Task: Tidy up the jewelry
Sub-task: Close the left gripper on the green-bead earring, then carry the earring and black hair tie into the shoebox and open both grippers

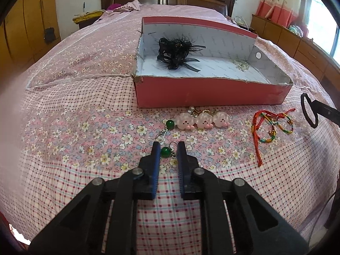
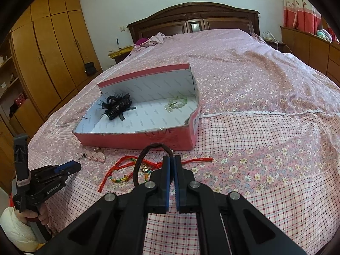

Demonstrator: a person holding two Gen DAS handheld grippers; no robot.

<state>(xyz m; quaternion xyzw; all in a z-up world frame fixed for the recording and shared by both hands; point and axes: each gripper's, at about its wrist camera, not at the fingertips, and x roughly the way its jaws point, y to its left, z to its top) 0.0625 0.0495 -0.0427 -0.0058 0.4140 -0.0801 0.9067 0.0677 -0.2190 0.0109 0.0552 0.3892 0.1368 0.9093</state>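
A pink shoe box (image 1: 212,94) (image 2: 138,141) lies open on the bed, holding a black feather hair piece (image 1: 176,52) (image 2: 116,106) and a pale green bead bracelet (image 1: 241,64) (image 2: 175,104). My left gripper (image 1: 168,148) is open, its fingers either side of a green bead earring (image 1: 165,151). A second green earring (image 1: 170,124), three pink pig charms (image 1: 204,120) and a red multicolour cord bracelet (image 1: 269,127) (image 2: 127,170) lie before the box. My right gripper (image 2: 171,159) is shut on a dark braided loop bracelet (image 2: 142,159) (image 1: 308,110), held above the cords.
The bed has a pink floral cover and a checked sheet (image 1: 74,106). A dark wooden headboard (image 2: 191,19) stands at the far end. Wooden wardrobes (image 2: 48,48) are on the left, and a low cabinet with curtains (image 1: 286,31) on the right.
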